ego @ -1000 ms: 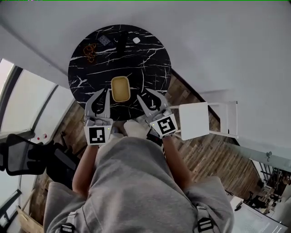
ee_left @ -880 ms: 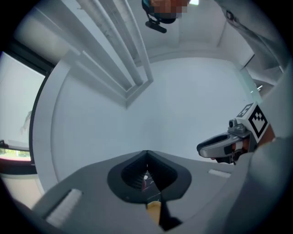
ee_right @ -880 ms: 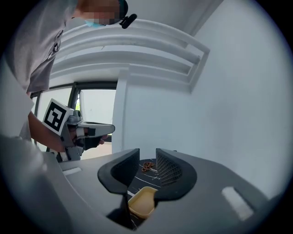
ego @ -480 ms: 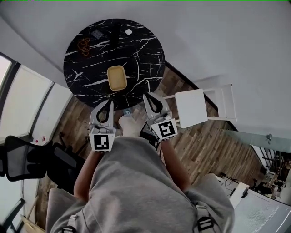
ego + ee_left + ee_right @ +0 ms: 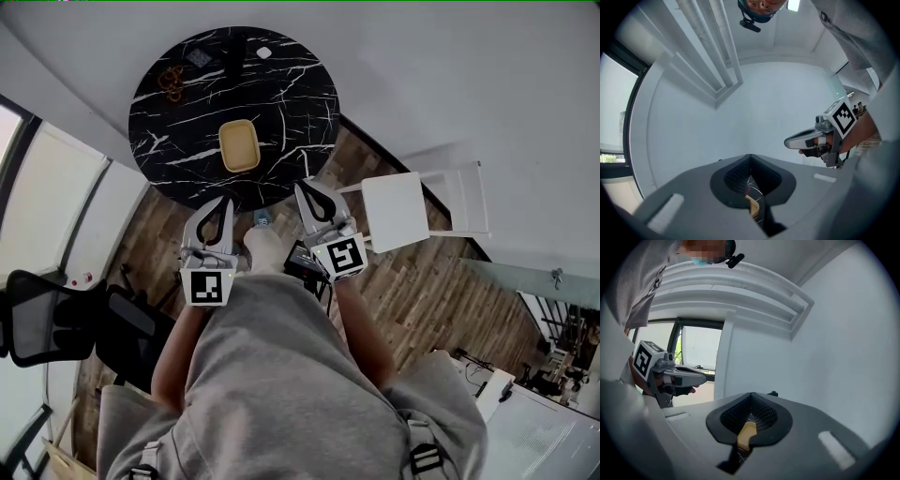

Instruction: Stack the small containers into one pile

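Container (image 5: 238, 146), yellow, sits mid-table on the black table (image 5: 295, 98), probably the finished pile. Left gripper (image 5: 225, 202) hangs clear of it, closed and empty; right gripper (image 5: 302, 187) has just closed on nothing.

Office-like room: black mesh office chair (image 5: 42, 317), round marble table (image 5: 292, 111), wood-plank floor (image 5: 427, 292), large window (image 5: 697, 350).

- One small tan container (image 5: 239, 145), a rounded rectangle with a raised rim, sits flat and open side up on the dark, white-veined round surface (image 5: 291, 103).
- It lies slightly toward the near edge of the surface; whether others nest inside it cannot be told.
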### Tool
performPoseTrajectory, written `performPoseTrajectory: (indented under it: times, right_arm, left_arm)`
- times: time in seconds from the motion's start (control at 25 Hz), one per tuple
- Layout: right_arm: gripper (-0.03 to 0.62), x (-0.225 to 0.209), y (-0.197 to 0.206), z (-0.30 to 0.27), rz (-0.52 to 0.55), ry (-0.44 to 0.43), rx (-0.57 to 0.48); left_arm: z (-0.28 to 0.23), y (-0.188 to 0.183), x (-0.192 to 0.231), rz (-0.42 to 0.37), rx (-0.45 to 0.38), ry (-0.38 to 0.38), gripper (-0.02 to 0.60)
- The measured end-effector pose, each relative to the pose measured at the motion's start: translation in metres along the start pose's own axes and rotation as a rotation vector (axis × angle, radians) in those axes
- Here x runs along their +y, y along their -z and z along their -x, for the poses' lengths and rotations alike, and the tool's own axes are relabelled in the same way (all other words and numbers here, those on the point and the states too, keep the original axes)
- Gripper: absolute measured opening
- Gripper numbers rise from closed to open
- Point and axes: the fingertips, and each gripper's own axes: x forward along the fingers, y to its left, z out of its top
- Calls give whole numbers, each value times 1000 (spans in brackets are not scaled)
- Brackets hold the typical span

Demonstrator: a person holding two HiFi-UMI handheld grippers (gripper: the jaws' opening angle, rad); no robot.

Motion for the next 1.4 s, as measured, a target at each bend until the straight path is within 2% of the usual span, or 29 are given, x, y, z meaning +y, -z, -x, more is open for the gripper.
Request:
performPoseTrajectory:
  times: [0.52,0.68,1.2,1.4]
  right_arm:
    - [12,-8,8,7,-23,21,14]
    - [11,-7,11,7,-23,20,32]
    - [12,-4,12,8,-24,14,40]
    - [12,-3,15,6,-29,19,37]
  left_arm:
    - [3,1,-6,7,-6,5,0]
    - [3,4,-7,-14,14,17,0]
    - [6,12,-8,4,27,27,0]
    - [8,13,-4,-25,31,26,0]
